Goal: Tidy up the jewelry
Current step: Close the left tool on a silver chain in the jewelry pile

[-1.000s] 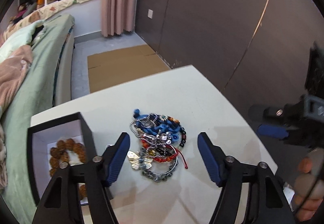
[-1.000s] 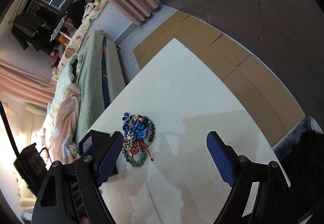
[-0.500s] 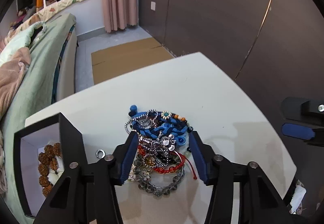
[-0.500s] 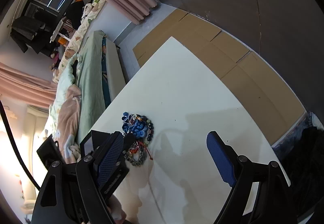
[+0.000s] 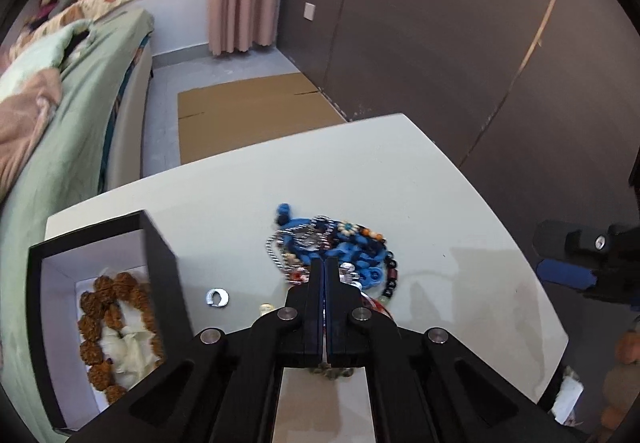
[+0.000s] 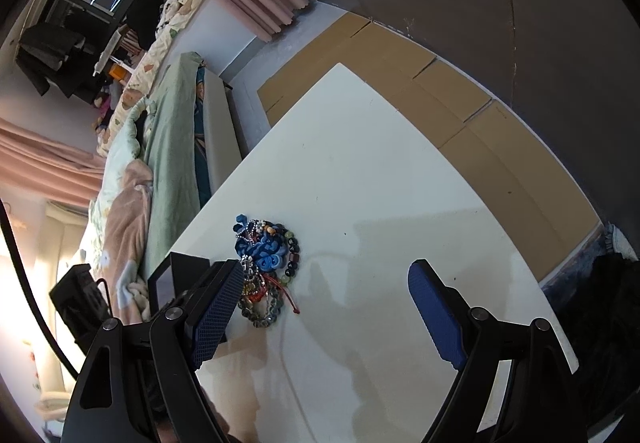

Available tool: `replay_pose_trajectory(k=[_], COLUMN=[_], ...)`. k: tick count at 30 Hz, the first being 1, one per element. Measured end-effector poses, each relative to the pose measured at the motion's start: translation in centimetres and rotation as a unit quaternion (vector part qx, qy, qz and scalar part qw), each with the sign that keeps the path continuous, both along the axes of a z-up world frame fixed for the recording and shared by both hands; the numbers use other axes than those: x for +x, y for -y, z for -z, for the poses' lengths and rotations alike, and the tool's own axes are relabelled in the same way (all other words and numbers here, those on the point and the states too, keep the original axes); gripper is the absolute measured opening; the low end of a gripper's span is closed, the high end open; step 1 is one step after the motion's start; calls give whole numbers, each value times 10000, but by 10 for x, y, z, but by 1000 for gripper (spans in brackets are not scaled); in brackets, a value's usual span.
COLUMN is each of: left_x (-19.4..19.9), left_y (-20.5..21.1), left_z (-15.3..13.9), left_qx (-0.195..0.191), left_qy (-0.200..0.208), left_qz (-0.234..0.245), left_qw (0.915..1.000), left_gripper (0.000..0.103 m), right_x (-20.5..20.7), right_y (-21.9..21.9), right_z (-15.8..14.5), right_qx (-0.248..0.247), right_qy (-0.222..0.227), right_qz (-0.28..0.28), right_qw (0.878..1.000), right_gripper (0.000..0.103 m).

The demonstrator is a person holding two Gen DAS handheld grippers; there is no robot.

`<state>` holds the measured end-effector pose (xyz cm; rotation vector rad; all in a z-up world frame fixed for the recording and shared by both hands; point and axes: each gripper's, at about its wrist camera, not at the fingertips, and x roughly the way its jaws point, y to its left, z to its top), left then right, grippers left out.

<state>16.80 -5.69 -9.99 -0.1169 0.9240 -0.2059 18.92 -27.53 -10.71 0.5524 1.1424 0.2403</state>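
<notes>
Tangled beaded jewelry heap (image 5: 336, 247), glossy table (image 5: 420, 179)

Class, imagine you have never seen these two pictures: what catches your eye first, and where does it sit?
First, the tangled jewelry pile of blue cord, beads and silver chain in the middle of the white table, with the left gripper shut right over it. Next, the open black box at the table's left edge, holding a brown bead bracelet. The right gripper hangs open beside the pile.
</notes>
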Motion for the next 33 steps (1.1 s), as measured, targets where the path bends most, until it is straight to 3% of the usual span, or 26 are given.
replay_pose_trajectory(k=[4,7,12,15,17,18,19,26,31,33], left_x=[1,5,6,3,2,2,0,-3,2,7], left_y=[-6,-7,-3,0,4,5,6,23,33,32], left_z=[-9,-4,-3,-6,-5,-5,-4,-6,11,19], left_qx=[-70,-232,-86,-32,29,36,37,243,523,542], left_qy=[95,-151,-180,-102,-102,-105,-95,36,-128,-239], left_qz=[-28,-26,-46,10,58,77,97,286,293,237], left_qw=[9999,9996,9998,9999,9999,9999,9999,9993,9981,9980], left_gripper=[0,0,1,6,36,81,102,100,65,60], right_x=[0,1,0,0,-1,-1,-1,-2,-1,-1], right_y=[-1,1,12,14,13,13,12,18,22,22], right_z=[0,0,-1,-2,-3,-3,-4,-6,-6,-6], right_qx=[13,29,53,74,69,69,74,118,129,131], right_qy=[1,11,15,20,37,43,48,82,68,70], right_qz=[-7,14,149,168,150,139,126,167,197,186], right_qw=[10000,10000,9999,9998,9999,9999,9999,9998,9997,9997], right_gripper=[86,86,86,86,86,86,86,86,86,86])
